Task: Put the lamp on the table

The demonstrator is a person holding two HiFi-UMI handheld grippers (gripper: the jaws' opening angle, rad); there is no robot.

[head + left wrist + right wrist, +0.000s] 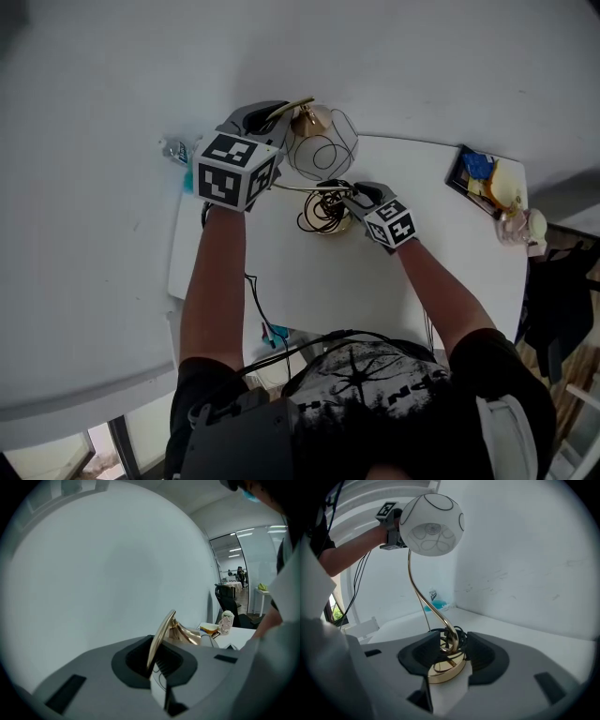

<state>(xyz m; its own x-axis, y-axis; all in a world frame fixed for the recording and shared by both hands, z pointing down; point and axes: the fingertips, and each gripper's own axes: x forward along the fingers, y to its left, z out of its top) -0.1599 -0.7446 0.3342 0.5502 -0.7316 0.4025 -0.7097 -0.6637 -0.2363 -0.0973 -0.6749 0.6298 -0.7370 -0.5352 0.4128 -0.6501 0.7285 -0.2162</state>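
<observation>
A gold lamp with a curved thin stem and a round pale globe shade (322, 145) (432, 524) stands on the white table (450, 267), towards its far edge near the white wall. Its round gold base (445, 667) rests on the tabletop, with a black cord coiled (314, 211) around the foot of the stem.

The left gripper (270, 116) (154, 660) is clenched on the gold stem just beside the shade, at the top of the lamp. The right gripper (343, 193) (447, 653) is released: its jaws stand wide apart on either side of the base, with the base between them and the pads not pressing it.

A small bottle with a blue foot (176, 150) (433, 596) sits at the table's far left corner. A dark tray of small objects (476, 173) lies at the far right.
</observation>
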